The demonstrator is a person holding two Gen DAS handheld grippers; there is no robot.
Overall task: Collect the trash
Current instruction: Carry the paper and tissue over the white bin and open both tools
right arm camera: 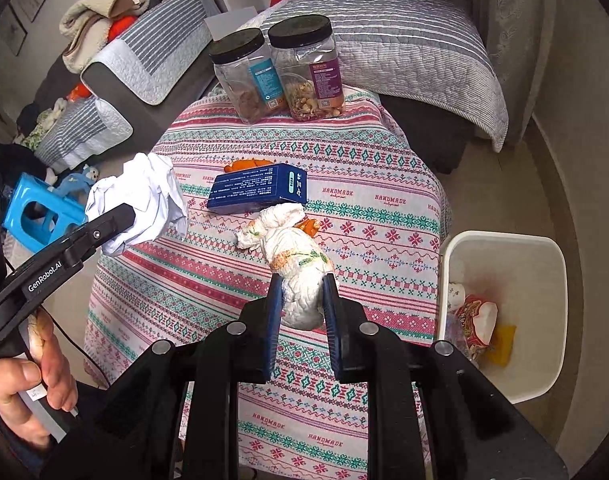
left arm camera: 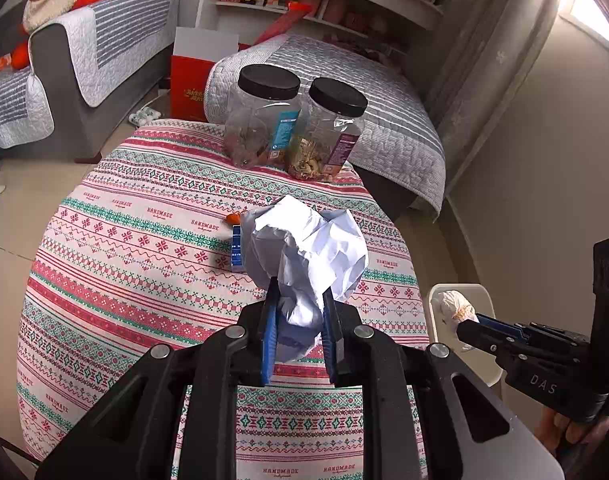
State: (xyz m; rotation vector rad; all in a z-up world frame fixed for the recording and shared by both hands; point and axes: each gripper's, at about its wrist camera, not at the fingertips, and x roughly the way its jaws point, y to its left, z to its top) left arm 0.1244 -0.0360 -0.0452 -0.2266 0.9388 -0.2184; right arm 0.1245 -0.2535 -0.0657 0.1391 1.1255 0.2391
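The left gripper (left arm camera: 298,312) is clamping a light, springy crumpled paper ball (left arm camera: 308,248) above the table while the right gripper (right arm camera: 302,304) is pinching a soft printed tissue wad (right arm camera: 300,276) mid-body, left of the white bin (right arm camera: 544,320); both are likely needing firm central grips.

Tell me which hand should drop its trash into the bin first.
Probably the right. The right gripper, shut on the printed tissue wad, sits nearest the white bin off the table's right edge. The left gripper holds crumpled white paper farther left.
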